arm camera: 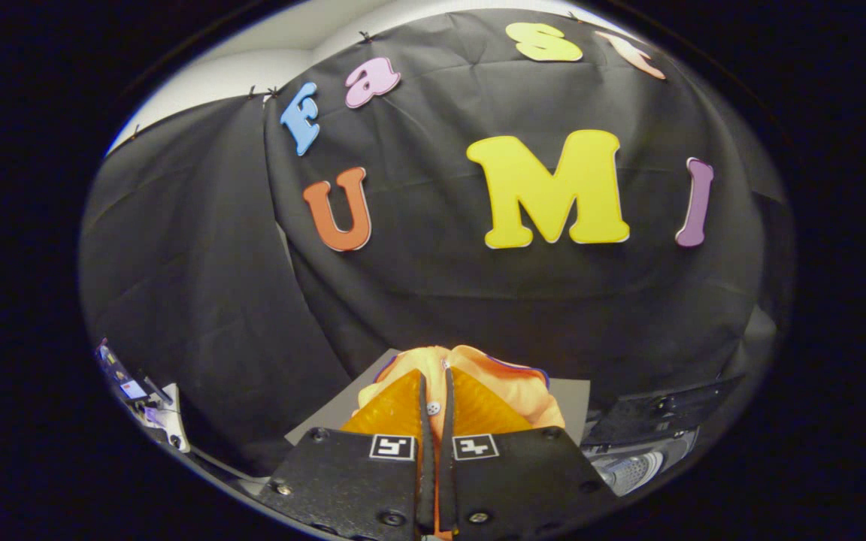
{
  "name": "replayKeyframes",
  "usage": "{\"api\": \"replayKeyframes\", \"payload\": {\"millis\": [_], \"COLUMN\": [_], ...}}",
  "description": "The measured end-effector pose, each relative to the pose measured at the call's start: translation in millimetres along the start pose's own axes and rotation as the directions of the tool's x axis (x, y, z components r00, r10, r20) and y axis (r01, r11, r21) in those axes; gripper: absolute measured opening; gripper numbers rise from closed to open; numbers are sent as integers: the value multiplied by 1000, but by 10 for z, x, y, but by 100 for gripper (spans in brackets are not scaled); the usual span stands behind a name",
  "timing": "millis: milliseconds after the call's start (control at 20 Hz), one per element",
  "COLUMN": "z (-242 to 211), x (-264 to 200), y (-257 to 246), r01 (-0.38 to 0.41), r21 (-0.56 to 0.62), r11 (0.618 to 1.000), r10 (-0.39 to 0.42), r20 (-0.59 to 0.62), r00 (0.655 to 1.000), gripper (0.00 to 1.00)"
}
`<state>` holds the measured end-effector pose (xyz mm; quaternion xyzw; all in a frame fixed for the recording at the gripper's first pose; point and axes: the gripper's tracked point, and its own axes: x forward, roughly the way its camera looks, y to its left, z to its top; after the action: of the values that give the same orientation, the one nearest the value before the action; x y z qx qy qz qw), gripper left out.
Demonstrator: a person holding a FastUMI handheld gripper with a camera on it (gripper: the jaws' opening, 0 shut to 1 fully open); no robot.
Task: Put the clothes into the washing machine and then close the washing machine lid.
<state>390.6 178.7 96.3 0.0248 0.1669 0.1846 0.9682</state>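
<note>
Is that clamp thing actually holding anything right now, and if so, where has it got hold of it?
Yes. The gripper is shut on the orange garment, pinching a fold of its cloth near a small white button; the rest bunches just ahead of the fingers.

No readable words or numbers anywhere apart from the wall. Only square black-and-white coded markers on the gripper fingers, bearing no legible text.

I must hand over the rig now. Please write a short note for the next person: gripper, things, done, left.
Gripper: shut on the orange cloth garment, which bunches just ahead of the fingers and is lifted in front of the black cloth wall.
The washing machine lies low, beside the fingers, its drum opening visible, lid open.
Done: garment picked up.
Left: drop it into the drum, then close the lid.
</note>
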Motion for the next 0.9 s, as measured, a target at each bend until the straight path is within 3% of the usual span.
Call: {"api": "replayKeyframes", "payload": {"millis": [450, 900], "z": [63, 47], "x": [-511, -1059], "y": [-1112, -2108], "r01": [143, 298], "r21": [52, 80], "r11": [988, 951], "r10": [-147, -306], "r20": [87, 140], "r00": [985, 942], "gripper": [5, 6]}}
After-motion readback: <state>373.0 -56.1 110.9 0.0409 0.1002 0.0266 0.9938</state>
